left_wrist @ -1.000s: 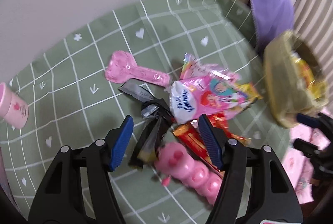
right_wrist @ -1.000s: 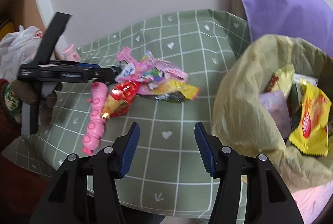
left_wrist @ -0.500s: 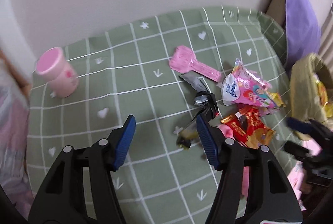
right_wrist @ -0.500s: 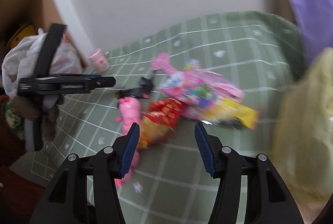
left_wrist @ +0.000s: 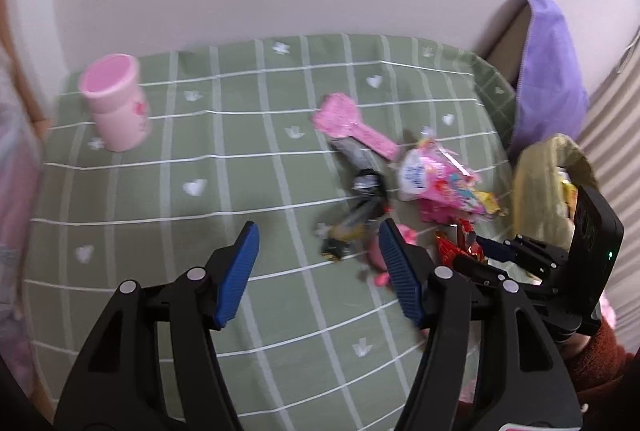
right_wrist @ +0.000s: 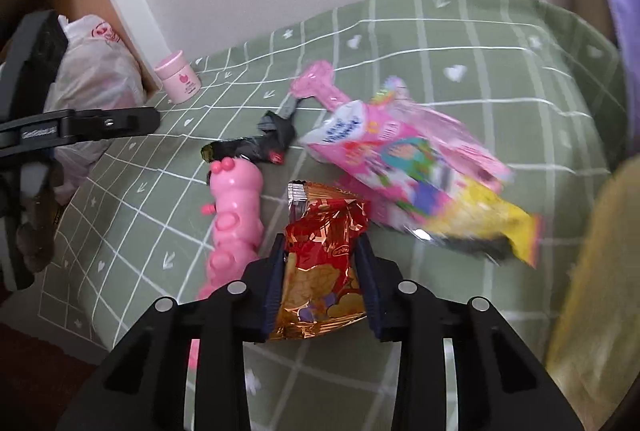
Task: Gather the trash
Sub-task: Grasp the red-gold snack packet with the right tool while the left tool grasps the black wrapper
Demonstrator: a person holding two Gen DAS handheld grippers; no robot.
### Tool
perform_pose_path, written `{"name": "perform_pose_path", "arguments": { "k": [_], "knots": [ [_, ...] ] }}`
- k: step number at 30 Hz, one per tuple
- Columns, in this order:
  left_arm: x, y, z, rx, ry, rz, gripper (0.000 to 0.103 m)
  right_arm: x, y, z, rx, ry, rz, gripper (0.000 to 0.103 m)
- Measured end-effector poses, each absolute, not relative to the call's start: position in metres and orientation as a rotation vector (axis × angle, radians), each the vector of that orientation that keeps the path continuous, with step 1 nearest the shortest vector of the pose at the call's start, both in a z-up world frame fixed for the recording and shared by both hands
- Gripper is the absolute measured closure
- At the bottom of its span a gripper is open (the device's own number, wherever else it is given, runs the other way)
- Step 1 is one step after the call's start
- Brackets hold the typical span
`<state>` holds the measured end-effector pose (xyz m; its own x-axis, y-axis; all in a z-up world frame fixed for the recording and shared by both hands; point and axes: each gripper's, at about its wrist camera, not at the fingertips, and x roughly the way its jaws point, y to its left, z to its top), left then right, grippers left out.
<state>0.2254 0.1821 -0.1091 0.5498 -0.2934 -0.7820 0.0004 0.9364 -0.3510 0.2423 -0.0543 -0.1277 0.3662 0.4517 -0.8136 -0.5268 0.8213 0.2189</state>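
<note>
A heap of wrappers lies on the green checked cloth. My right gripper is low over it, its jaws closing, and its pads press the sides of the crumpled red and gold snack wrapper. Beyond it lie a pink snack bag, a yellow wrapper and a black wrapper. My left gripper hovers left of the heap, jaws opening a little with nothing between them. The olive trash bag stands at the right, with wrappers inside.
A pink caterpillar toy lies just left of the red wrapper. A pink paddle toy and a pink cup sit farther back. Purple cloth hangs at the back right. A white plastic bag sits by the shelf.
My right gripper swung left from the trash bag, dropped to the heap and narrowed around the red wrapper. My left gripper drew back left, off the heap.
</note>
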Motion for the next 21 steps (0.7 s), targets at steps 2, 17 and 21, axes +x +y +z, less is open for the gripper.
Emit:
{"name": "perform_pose_path", "arguments": {
  "k": [2,17,21],
  "knots": [
    [0.234,0.172,-0.112,-0.326,0.988,-0.217,0.041,0.234,-0.069,-0.121,-0.063,1.007,0.603,0.071],
    [0.31,0.101,-0.153,-0.144,1.129,-0.177,0.071,0.195,-0.136,-0.109,0.055,1.006,0.452,0.071],
    [0.305,0.101,-0.141,-0.18,1.089,-0.236,0.071,0.19,-0.143,-0.109,0.071,1.001,0.424,0.071]
  ]
}}
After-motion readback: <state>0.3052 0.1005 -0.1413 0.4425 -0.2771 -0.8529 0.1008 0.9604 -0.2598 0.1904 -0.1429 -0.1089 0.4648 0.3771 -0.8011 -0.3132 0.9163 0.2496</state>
